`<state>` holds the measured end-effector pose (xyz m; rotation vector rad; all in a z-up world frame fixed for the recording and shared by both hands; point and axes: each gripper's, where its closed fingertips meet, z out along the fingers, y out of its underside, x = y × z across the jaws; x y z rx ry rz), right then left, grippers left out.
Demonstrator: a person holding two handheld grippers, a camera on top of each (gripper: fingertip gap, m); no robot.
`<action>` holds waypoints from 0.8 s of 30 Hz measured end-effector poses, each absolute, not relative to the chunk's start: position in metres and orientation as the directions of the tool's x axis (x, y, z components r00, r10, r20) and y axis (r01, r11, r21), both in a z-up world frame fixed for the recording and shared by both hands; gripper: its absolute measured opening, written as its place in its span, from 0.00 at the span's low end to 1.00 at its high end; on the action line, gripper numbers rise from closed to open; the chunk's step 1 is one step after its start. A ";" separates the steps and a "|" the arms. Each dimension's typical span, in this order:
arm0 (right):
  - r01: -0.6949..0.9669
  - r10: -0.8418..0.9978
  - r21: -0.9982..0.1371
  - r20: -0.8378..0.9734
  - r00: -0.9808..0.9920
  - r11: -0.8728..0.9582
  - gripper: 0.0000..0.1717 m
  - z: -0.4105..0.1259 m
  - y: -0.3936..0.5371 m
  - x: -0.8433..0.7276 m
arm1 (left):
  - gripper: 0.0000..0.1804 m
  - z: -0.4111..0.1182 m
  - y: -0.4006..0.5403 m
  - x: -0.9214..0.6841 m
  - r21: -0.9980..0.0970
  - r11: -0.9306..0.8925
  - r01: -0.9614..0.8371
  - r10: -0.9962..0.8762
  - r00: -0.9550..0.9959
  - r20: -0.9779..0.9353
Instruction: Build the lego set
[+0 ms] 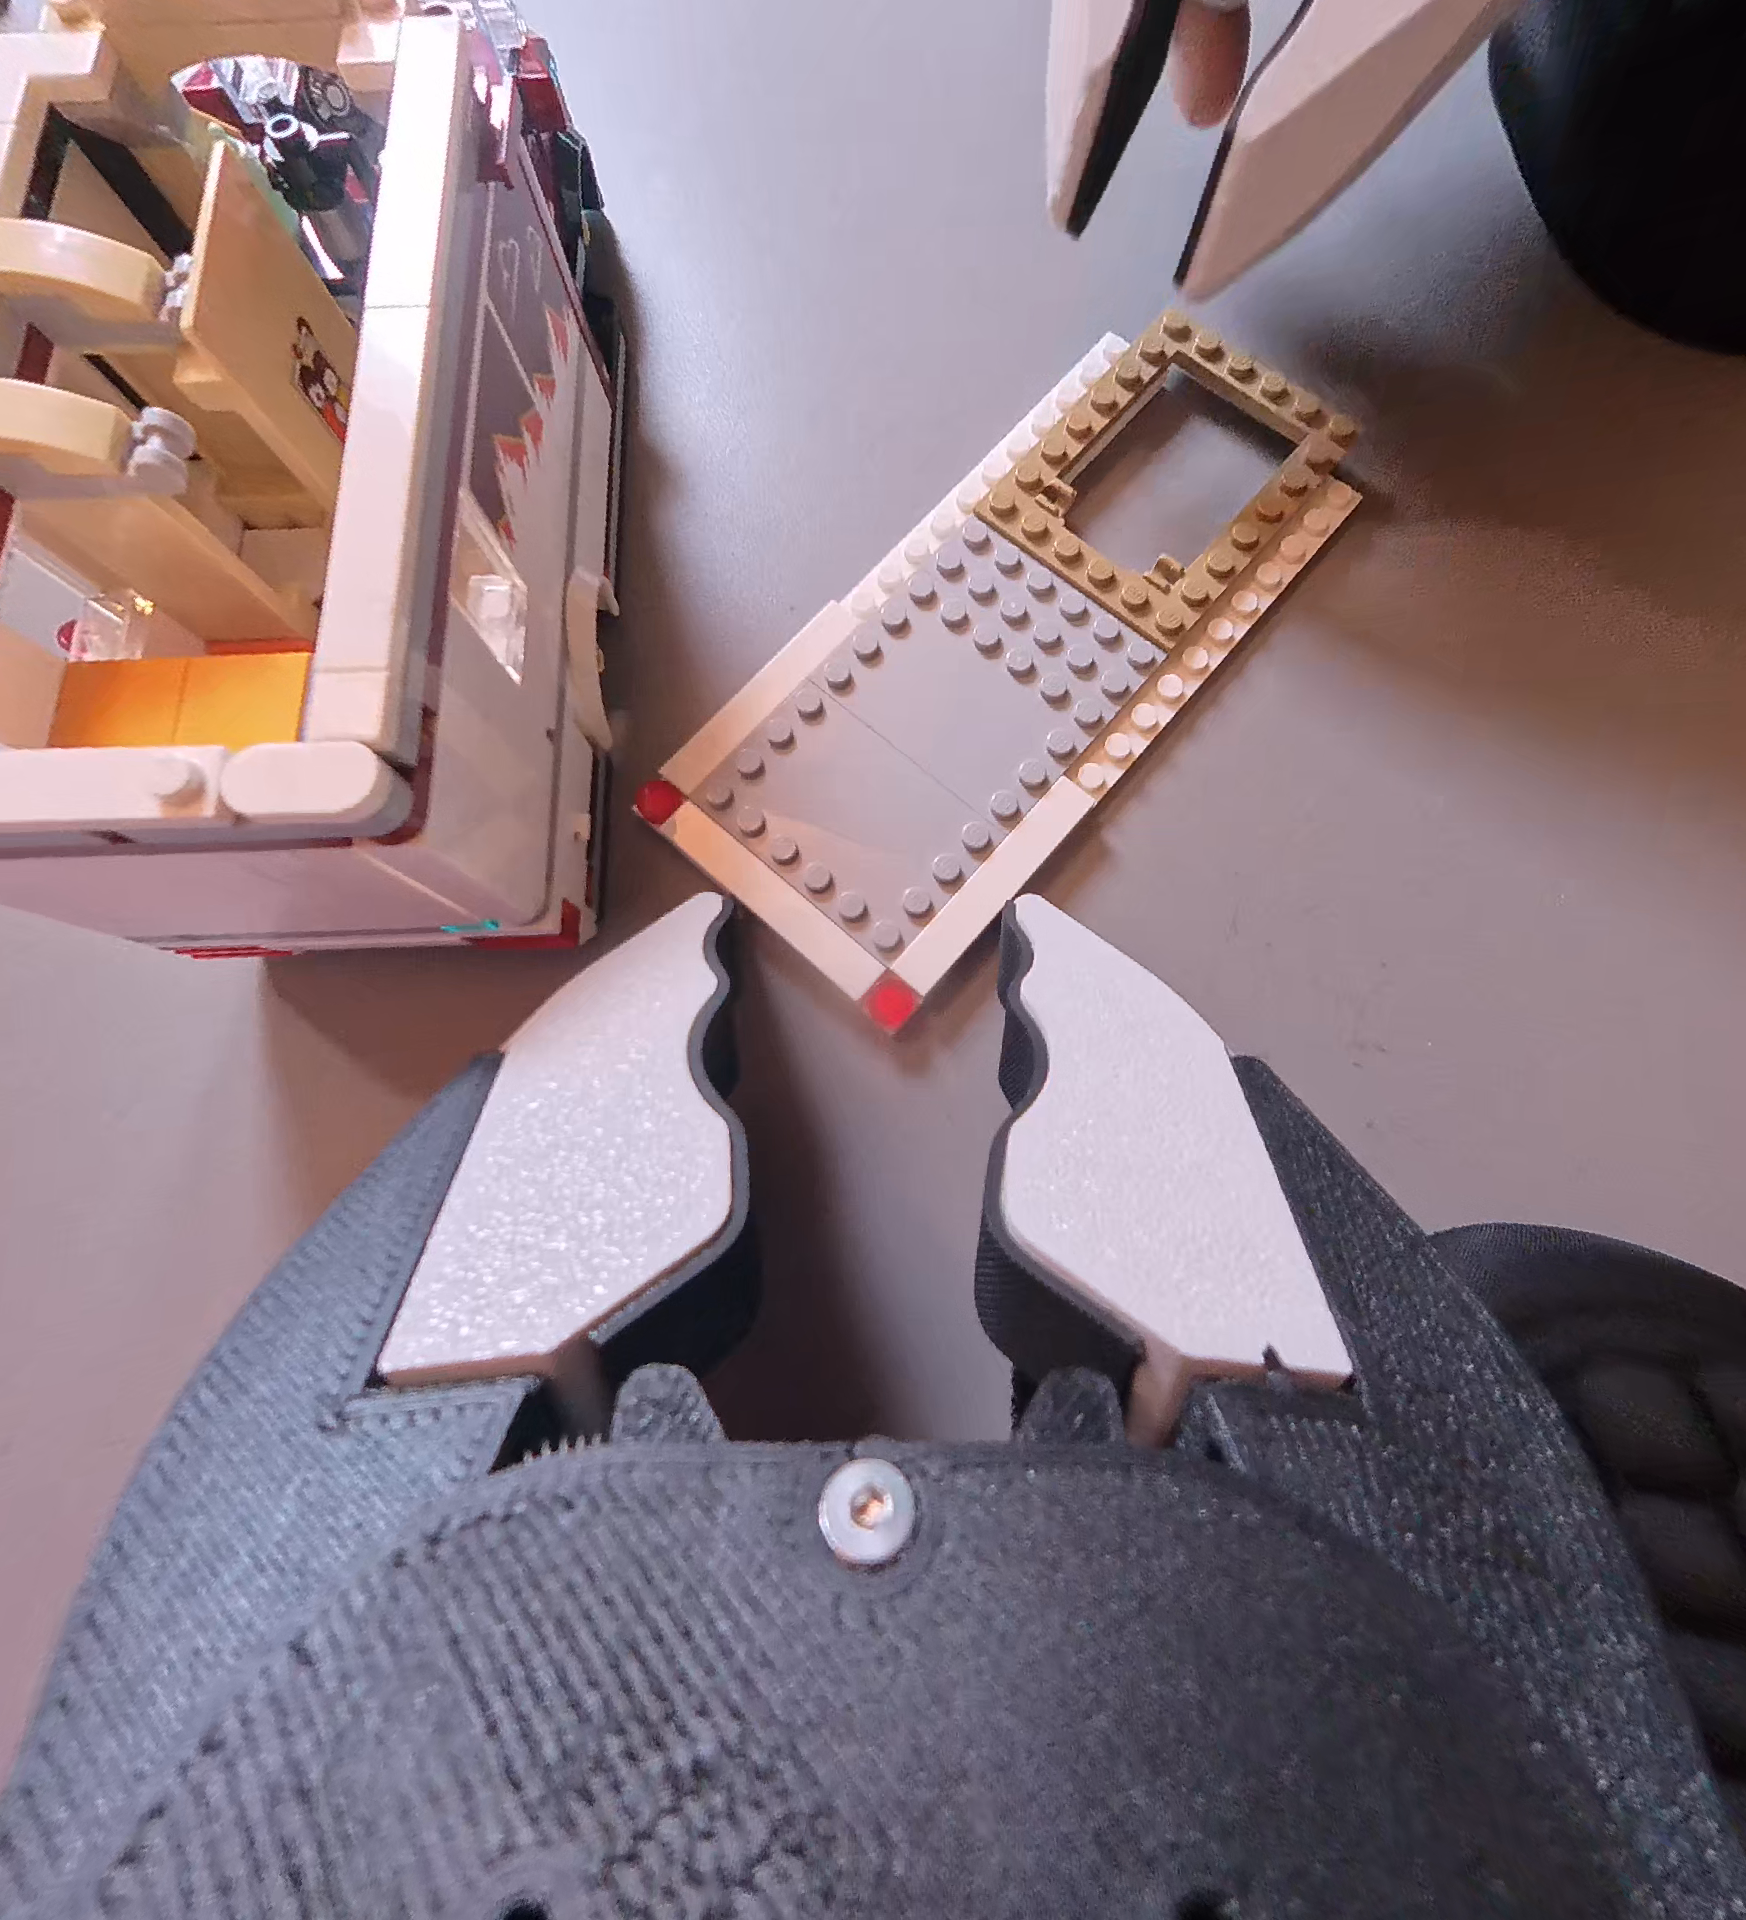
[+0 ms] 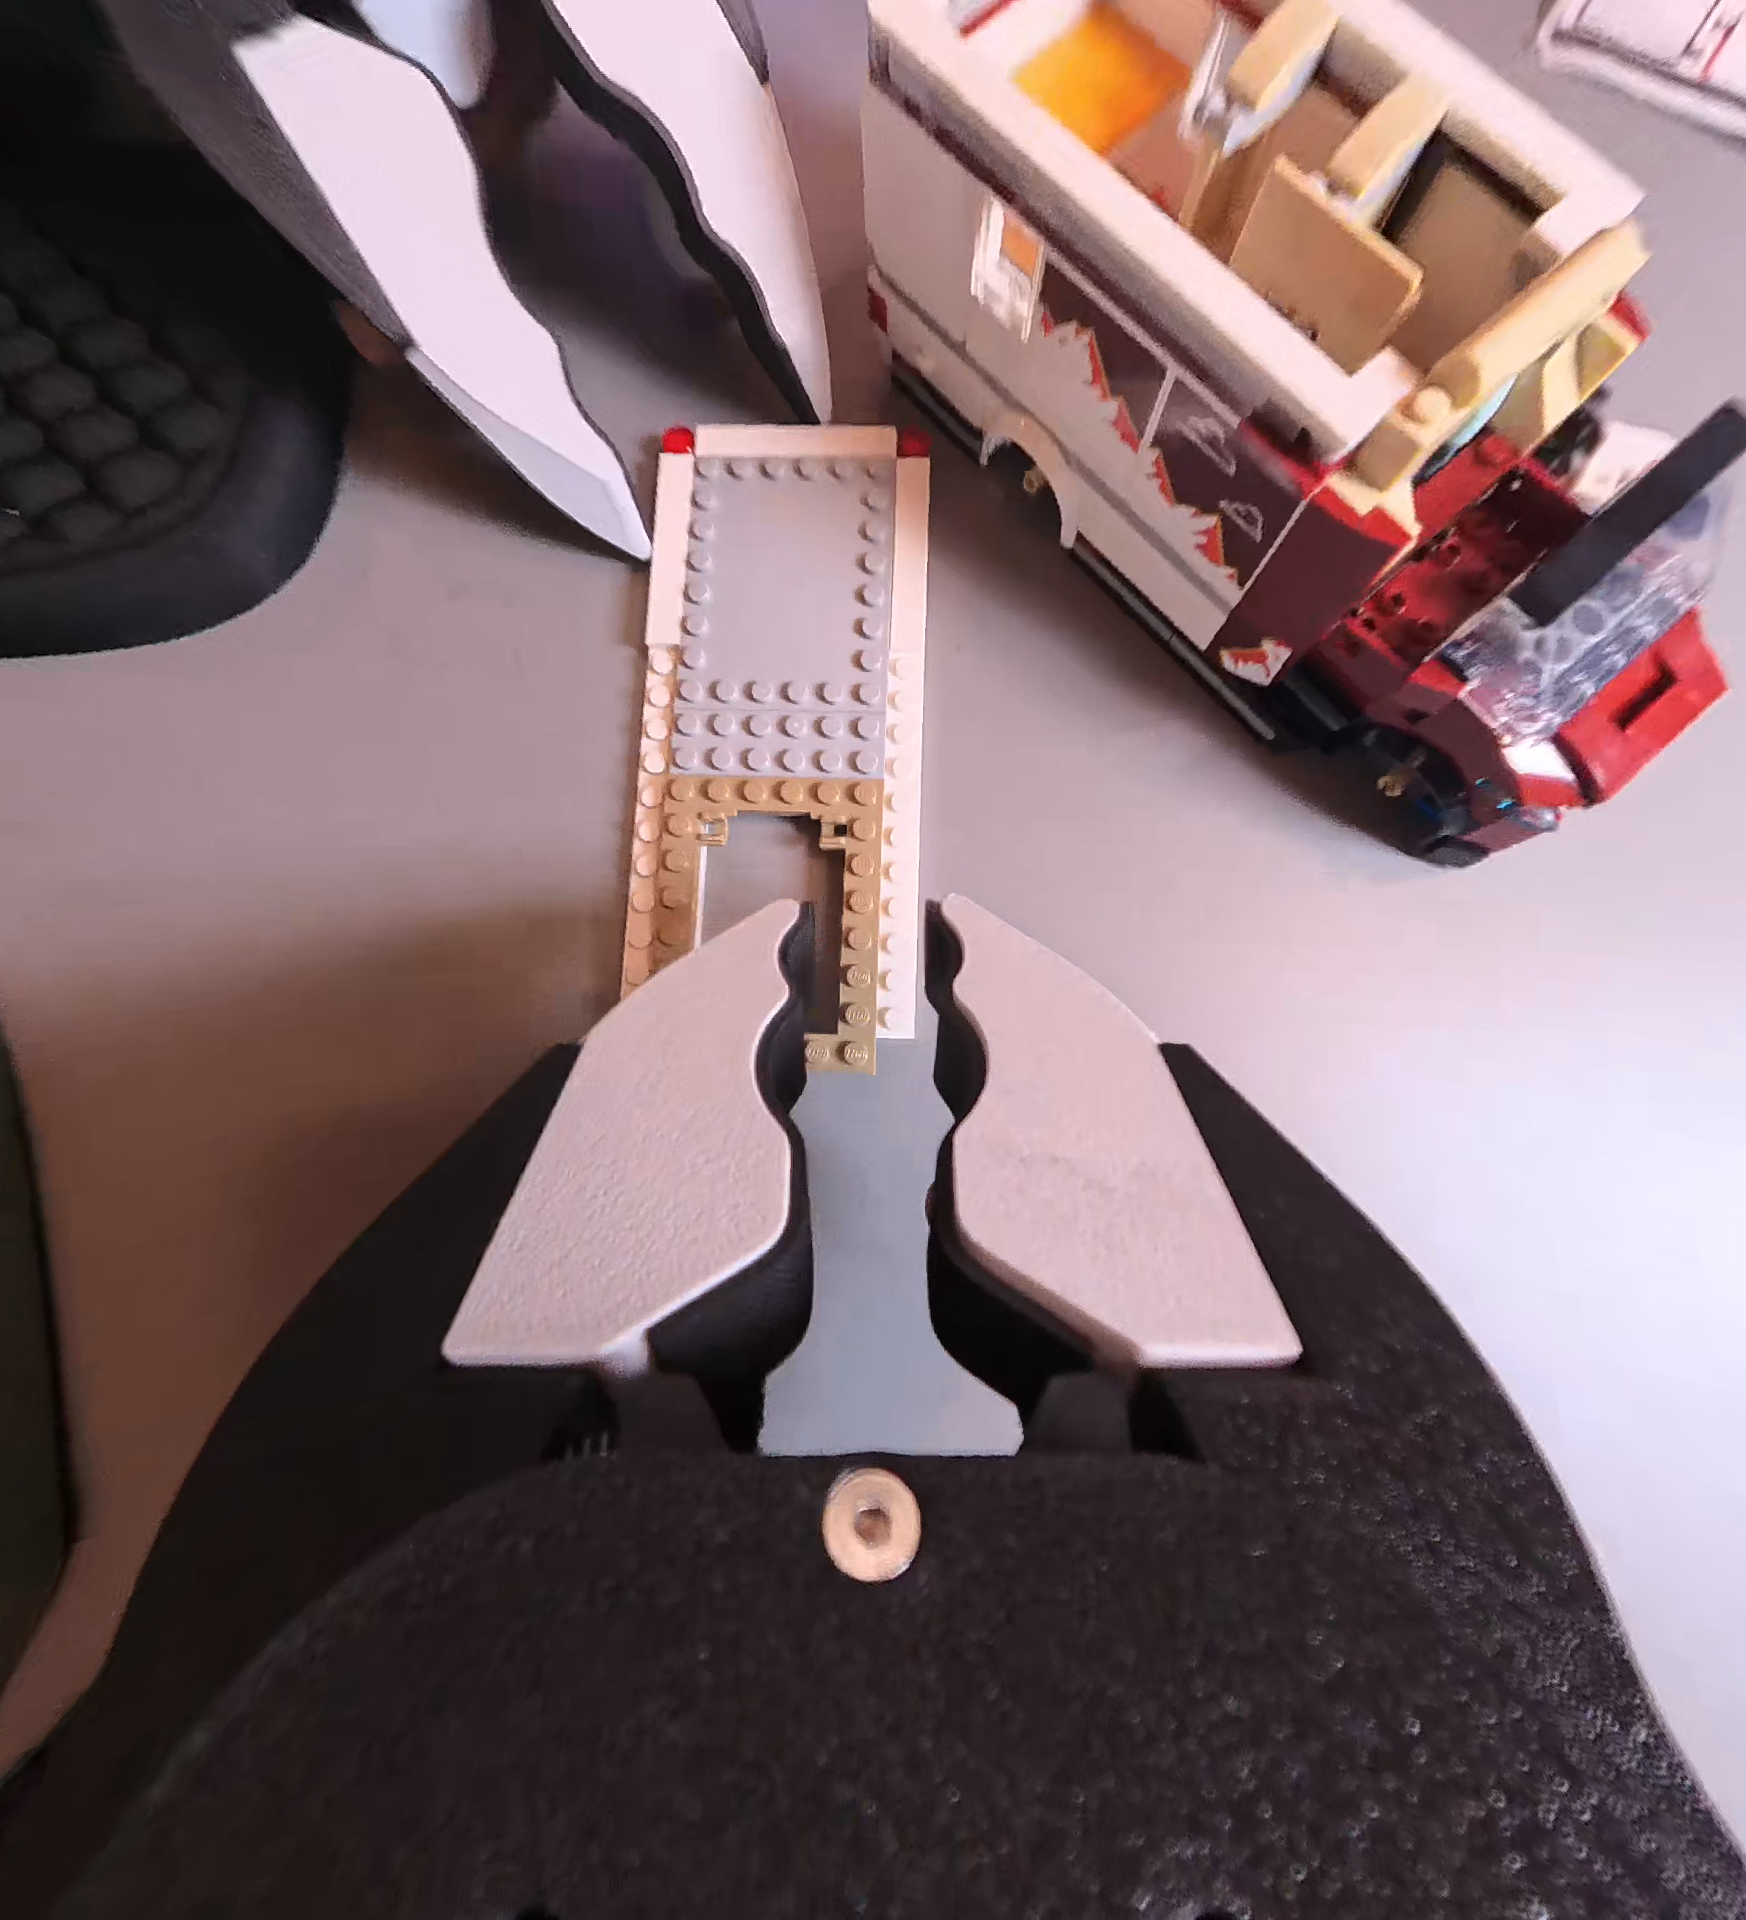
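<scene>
While both grippers face each other over the plate (image 1: 962,717), the axis is what matters: the plate lies flat on the table (image 1: 1471,935), long axis running from your left gripper (image 1: 864,914) to your right gripper (image 2: 869,909).

Left end: the red-studded corner points straight into your left jaws. The fingers (image 1: 588,1122) stand wide apart, with the corner just short of the gap and neither pad touching it. From the right wrist view, the left tips sit just beside that same short edge.

Right end: the tan frame (image 2: 853,935) with its open window. Your right fingers (image 2: 1056,1132) stand a little apart, lined up along the plate's length. The frame's right rail and the white edge strip show through the gap. From the left wrist view, the right gripper (image 1: 1129,255) looks clear of the plate, just off the tan end, so I read no contact there.

Neither gripper holds anything. Each is about equally near its own end.

The van (image 1: 225,468) sits beside the plate, on your left gripper's left, close to the red corner but apart.
</scene>
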<state>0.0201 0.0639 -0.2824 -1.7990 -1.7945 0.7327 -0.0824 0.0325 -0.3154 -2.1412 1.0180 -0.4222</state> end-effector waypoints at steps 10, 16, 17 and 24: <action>0.720 0.996 -0.690 0.033 -0.079 0.080 0.17 -0.291 0.041 0.012 | 0.27 -0.316 0.032 -0.082 -0.725 -0.433 -0.536 -0.772 0.636 -0.009; 0.779 0.998 -0.624 0.014 -0.068 0.062 0.23 -0.303 0.038 -0.001 | 0.26 -0.315 0.030 -0.081 -0.707 -0.424 -0.566 -0.774 0.632 -0.042; 0.786 0.998 -0.615 0.016 -0.064 0.060 0.23 -0.304 0.039 -0.001 | 0.26 -0.315 0.030 -0.081 -0.704 -0.422 -0.571 -0.775 0.630 -0.046; 0.823 0.996 -0.561 0.034 -0.082 0.087 0.23 -0.304 0.043 0.000 | 0.26 -0.315 0.025 -0.078 -0.694 -0.415 -0.589 -0.787 0.615 -0.052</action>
